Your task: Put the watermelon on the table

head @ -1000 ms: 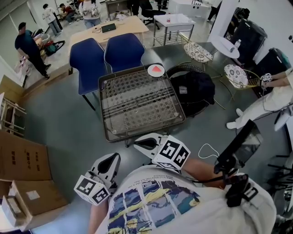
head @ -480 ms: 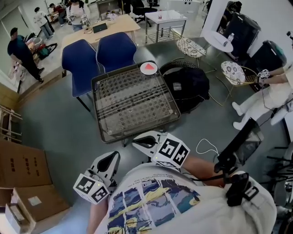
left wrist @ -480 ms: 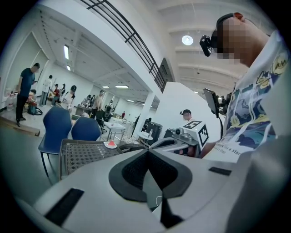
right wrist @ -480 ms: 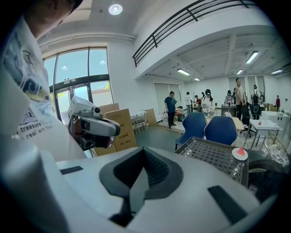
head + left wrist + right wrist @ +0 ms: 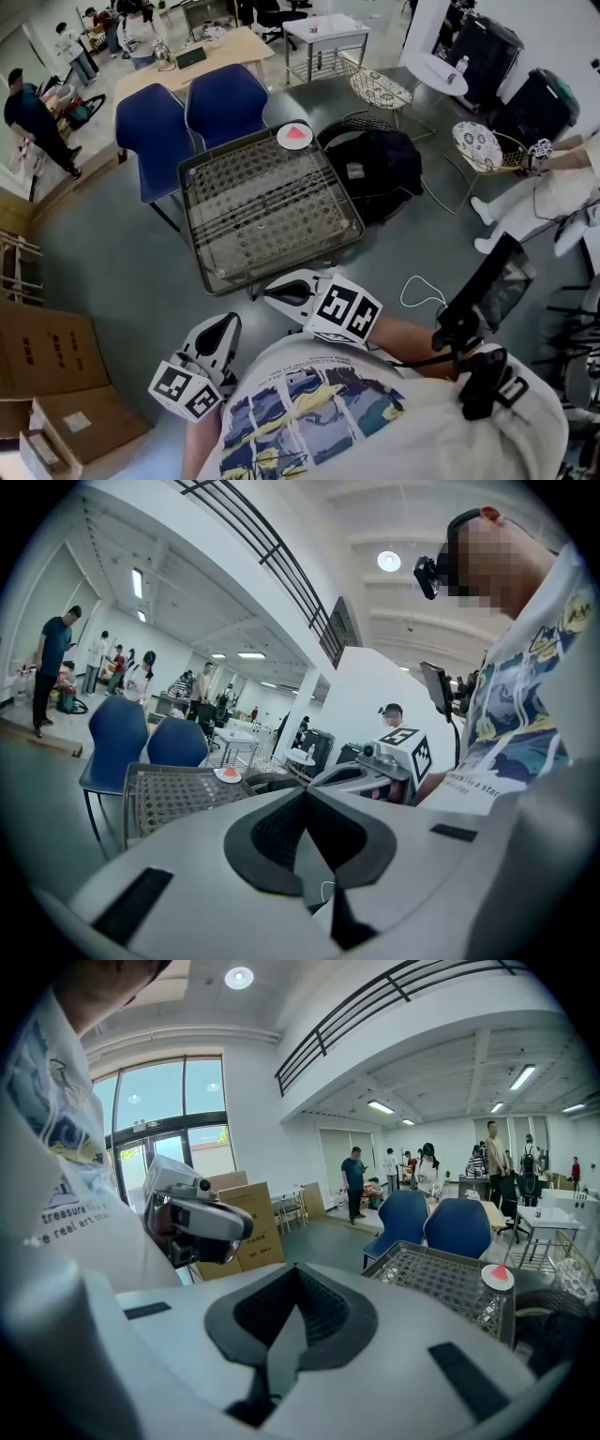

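A red watermelon slice (image 5: 296,134) lies on a small white plate (image 5: 282,140) at the far corner of the square glass-topped table (image 5: 262,202). The slice also shows small in the left gripper view (image 5: 228,773) and the right gripper view (image 5: 498,1274). Both grippers hang close to my body, short of the table's near edge. My left gripper (image 5: 228,322) is shut and empty, its jaws meeting in its own view (image 5: 302,794). My right gripper (image 5: 269,291) is shut too, with nothing between its jaws (image 5: 295,1274).
Two blue chairs (image 5: 155,136) (image 5: 225,98) stand behind the table. A black bag (image 5: 384,169) rests on a wire chair to the table's right. Cardboard boxes (image 5: 47,356) sit on the floor at left. A seated person (image 5: 553,197) is at right, with other people far back.
The table and plate have slid a little up and left in the head view as my head moved. Both grippers stay where they were, still shut.
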Motion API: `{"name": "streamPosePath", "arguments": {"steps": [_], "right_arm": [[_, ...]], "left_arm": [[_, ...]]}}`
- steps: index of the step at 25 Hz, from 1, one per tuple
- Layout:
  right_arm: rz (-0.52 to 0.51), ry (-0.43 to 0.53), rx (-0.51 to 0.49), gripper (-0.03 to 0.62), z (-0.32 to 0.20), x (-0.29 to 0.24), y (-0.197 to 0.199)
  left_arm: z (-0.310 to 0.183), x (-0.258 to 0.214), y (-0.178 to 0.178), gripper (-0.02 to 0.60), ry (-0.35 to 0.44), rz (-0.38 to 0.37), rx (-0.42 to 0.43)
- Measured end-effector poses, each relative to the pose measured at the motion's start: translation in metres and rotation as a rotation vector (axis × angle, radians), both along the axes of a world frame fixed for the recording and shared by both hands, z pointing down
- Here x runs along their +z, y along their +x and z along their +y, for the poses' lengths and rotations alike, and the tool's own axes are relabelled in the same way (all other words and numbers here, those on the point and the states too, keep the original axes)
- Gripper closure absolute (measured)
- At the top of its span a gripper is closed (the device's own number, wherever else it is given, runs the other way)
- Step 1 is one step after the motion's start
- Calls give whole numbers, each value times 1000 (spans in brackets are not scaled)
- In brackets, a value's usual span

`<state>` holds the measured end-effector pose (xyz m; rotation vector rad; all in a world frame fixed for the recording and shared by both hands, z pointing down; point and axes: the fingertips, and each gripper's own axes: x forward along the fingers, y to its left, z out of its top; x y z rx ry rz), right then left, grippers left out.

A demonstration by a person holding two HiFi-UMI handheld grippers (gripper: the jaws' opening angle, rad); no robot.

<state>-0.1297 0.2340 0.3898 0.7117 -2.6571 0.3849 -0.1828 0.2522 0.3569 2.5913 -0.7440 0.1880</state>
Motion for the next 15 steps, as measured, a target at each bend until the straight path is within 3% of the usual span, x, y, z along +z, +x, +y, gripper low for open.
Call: {"name": "streamPosePath", "arguments": {"steps": [15], "right_arm": [[-1,-9,-44,585,-3,2,-10]], "left_arm": [[-3,4,-6,572,-8,-24,-23]]}}
